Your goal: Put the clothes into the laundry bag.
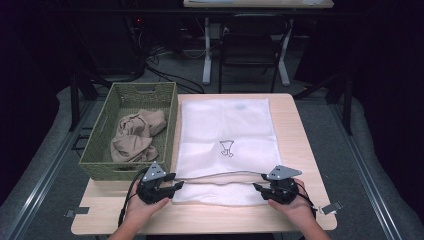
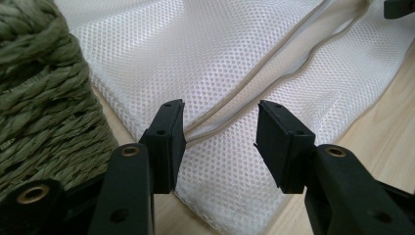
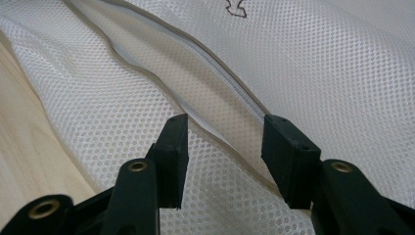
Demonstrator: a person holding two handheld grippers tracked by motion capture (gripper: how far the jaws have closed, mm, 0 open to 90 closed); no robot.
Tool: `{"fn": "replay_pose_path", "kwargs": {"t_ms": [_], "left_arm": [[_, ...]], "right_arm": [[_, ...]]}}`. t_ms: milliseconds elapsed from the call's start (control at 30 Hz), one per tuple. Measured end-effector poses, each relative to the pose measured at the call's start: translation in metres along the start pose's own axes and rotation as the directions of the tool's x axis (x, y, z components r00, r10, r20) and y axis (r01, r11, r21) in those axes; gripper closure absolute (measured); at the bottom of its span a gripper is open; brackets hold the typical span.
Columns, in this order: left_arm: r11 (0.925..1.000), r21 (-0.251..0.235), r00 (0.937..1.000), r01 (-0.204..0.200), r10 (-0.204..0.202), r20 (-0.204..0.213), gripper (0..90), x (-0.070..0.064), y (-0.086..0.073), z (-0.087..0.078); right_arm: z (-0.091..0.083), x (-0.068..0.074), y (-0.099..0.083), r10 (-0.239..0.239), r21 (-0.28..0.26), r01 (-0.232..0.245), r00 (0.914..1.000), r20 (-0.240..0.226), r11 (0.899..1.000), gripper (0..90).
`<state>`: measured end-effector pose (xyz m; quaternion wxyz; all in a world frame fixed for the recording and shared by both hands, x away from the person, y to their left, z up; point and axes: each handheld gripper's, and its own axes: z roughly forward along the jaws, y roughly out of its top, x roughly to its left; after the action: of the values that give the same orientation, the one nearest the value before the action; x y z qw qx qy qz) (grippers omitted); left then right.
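Mesh bag (image 1: 225, 135) flat — beige cloth (image 1: 135, 135) in woven basket (image 1: 107, 167).

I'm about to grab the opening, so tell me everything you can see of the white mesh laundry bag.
The white mesh laundry bag lies flat on the wooden table, beside the green woven basket. It is fine honeycomb netting with a small dark printed mark near the middle. Its near end has a grey-edged opening, slightly gaping and wavy. The left gripper and right gripper hover open over that edge at opposite corners, not yet clamping it.

Dark room, black chair (image 1: 248, 42), grey floor (image 1: 45, 165)
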<state>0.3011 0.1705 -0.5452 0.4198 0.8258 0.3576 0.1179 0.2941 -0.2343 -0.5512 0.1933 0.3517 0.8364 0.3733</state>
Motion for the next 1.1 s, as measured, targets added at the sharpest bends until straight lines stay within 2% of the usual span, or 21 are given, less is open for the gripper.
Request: {"fn": "replay_pose_path", "kwargs": {"t_ms": [133,233,267,400,533,600,700,1100], "left_arm": [[1.0,-0.005,1.0,0.004,-0.004,0.008,51.2,-0.001,0.001,-0.002],[0.9999,0.0,0.9999,-0.012,0.012,-0.005,49.6,-0.004,0.003,-0.005],[0.9997,0.001,0.9995,-0.026,0.026,-0.015,49.2,-0.004,0.004,-0.006],[0.9992,-0.01,0.9988,-0.04,0.039,-0.029,48.4,-0.007,0.006,-0.011],[0.9994,-0.022,0.9995,-0.026,0.026,-0.016,47.4,-0.009,0.007,-0.016],[0.9988,-0.035,0.9992,-0.033,0.032,-0.022,46.9,-0.01,0.008,-0.019],[0.998,-0.059,0.9992,-0.023,0.021,-0.034,46.5,-0.011,0.01,-0.025],[0.9962,-0.087,0.9983,-0.003,-0.002,-0.058,46.8,-0.005,0.015,-0.041]], "right_arm": [[-0.003,0.002,0.002,-0.009,-0.017,0.01,0.9999,0.008,1.0,52.2],[-0.006,0.001,0.003,-0.004,-0.034,0.005,0.9998,0.021,0.999,51.8],[-0.006,0.001,0.003,0.002,-0.038,-0.001,0.9999,0.016,0.999,52.1],[-0.004,0.0,0.002,0.003,-0.034,-0.003,1.0,0.009,0.999,52.5],[-0.004,0.001,0.003,-0.005,-0.037,0.005,0.9999,0.009,0.999,52.5],[-0.004,0.002,0.004,-0.004,-0.04,0.005,0.9999,0.01,0.999,52.5],[-0.004,0.002,0.004,-0.005,-0.043,0.006,0.9999,0.013,0.999,52.1],[-0.007,0.002,0.002,-0.017,-0.047,0.018,0.9996,0.021,0.999,51.4]]}}
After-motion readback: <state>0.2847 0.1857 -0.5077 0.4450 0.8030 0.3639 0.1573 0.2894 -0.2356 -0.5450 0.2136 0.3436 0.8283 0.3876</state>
